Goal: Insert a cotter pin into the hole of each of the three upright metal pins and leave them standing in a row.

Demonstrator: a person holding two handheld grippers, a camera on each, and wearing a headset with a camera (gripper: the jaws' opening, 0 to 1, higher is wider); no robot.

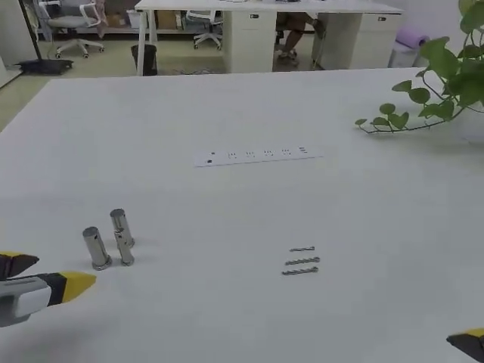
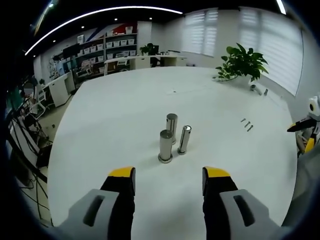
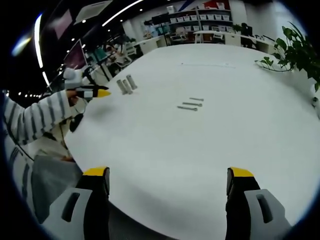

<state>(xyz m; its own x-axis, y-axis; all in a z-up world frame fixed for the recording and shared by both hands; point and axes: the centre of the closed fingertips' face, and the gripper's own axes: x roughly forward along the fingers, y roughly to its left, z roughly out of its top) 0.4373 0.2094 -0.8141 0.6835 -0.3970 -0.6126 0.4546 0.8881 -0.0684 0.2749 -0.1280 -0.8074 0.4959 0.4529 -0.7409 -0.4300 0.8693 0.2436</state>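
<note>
Three short upright metal pins (image 1: pixel 110 240) stand clustered at the left of the white table (image 1: pixel 242 212); they also show ahead of my left gripper (image 2: pixel 168 181) as pins (image 2: pixel 172 136). That gripper (image 1: pixel 45 283) is open and empty, a short way in front of them. Three cotter pins (image 1: pixel 301 261) lie side by side on the table, right of centre, and appear small as cotter pins (image 3: pixel 190 103) far ahead of my right gripper (image 3: pixel 167 180). The right gripper, open and empty, hangs at the table's near edge, its yellow tip at the corner (image 1: pixel 470 342).
A potted plant (image 1: pixel 439 83) trails leaves over the far right of the table. A flush socket strip (image 1: pixel 257 155) sits in the table's middle. Office chairs and desks stand beyond the far edge. A striped sleeve (image 3: pixel 35 117) holds the left gripper.
</note>
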